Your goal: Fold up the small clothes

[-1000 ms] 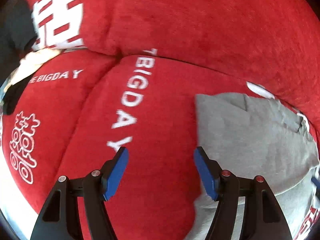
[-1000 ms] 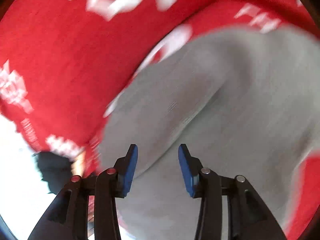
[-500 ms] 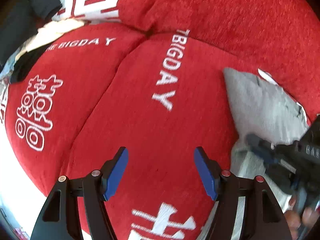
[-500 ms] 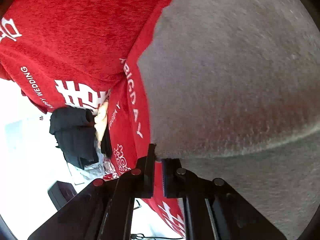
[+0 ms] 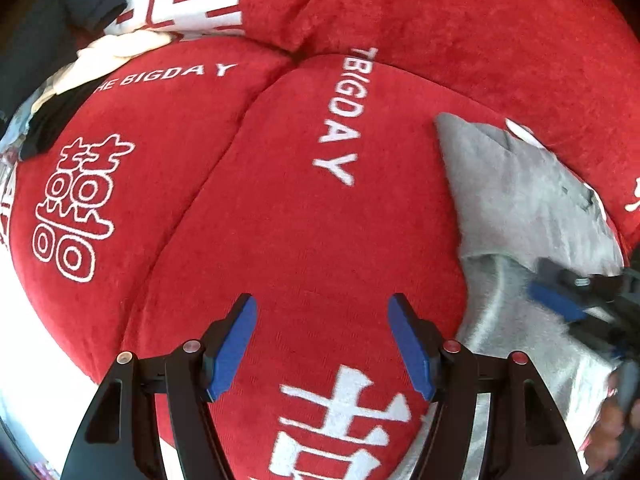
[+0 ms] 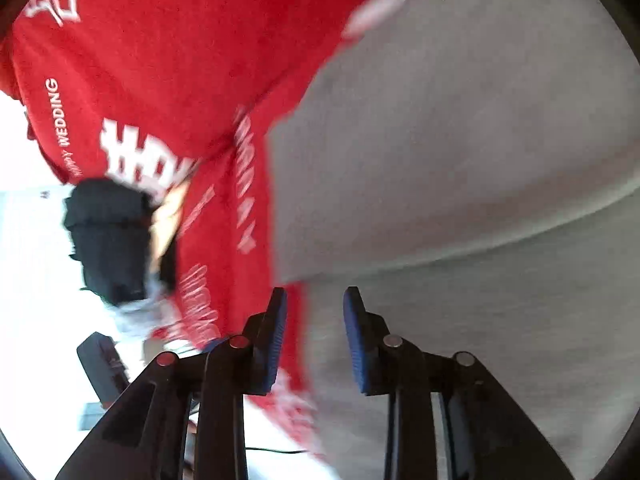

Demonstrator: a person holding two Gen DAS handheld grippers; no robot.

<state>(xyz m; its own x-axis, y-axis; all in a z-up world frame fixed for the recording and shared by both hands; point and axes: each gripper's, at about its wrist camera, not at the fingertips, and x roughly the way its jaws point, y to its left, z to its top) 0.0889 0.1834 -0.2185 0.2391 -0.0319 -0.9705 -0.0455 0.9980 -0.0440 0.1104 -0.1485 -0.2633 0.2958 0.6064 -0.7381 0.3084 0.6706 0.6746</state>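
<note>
Right of the open left tool (image 5: 322, 344), grey garment (image 5: 516, 200) on red cushion (image 5: 304, 236).

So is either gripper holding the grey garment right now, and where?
No. Left gripper is open over the red cushion; right gripper is open at the grey garment's edge.

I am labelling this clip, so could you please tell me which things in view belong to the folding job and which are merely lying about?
Belongs to the job:
- grey garment, lying on the red cushion
- left tongs, open, over the cushion
- right tongs, open, at the garment's edge

Lying about:
- black clothing
- cream cloth
- dark box on the floor
</note>
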